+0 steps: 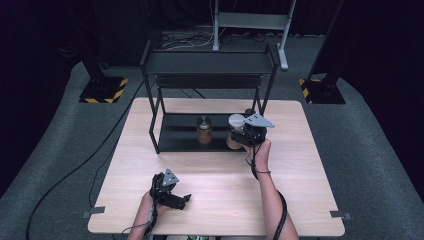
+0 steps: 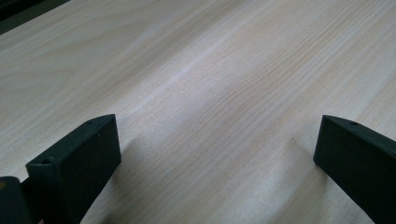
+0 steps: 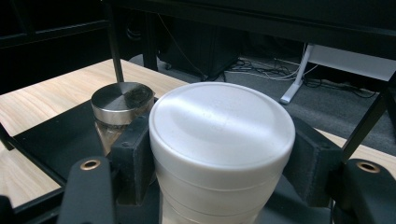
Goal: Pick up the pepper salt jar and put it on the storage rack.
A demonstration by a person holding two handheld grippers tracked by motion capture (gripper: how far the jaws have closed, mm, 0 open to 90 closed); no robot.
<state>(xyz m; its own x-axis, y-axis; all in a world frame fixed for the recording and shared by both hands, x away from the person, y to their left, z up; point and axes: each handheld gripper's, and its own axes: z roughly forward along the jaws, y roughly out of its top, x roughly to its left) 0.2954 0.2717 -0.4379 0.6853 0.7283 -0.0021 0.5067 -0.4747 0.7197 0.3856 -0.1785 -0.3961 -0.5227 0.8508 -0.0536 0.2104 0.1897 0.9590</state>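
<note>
Jaws of the left gripper [image 1: 186,199] stand wide apart over the bare pale wooden table [image 1: 220,200]. Further right, a steel-lidded glass jar [image 1: 204,129] sits on the black metal rack's [image 1: 210,62] bottom shelf; the right gripper [image 3: 219,158] clamps the white-lidded jar [image 3: 222,140] beside it.

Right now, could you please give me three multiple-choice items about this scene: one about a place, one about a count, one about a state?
1. Where is the white-lidded jar?
A. at the lower shelf of the black rack
B. on the floor
C. on the rack's top shelf

2. How many jars are at the rack?
A. one
B. two
C. four

3. How are the jaws of the left hand-held gripper?
A. shut on a jar
B. open over bare table
C. shut on a cable

Answers: 1 A, the right hand-held gripper clamps it at that shelf. 2 B, the metal-lidded jar stands beside it. 3 B, only wood lies between its jaws.
</note>
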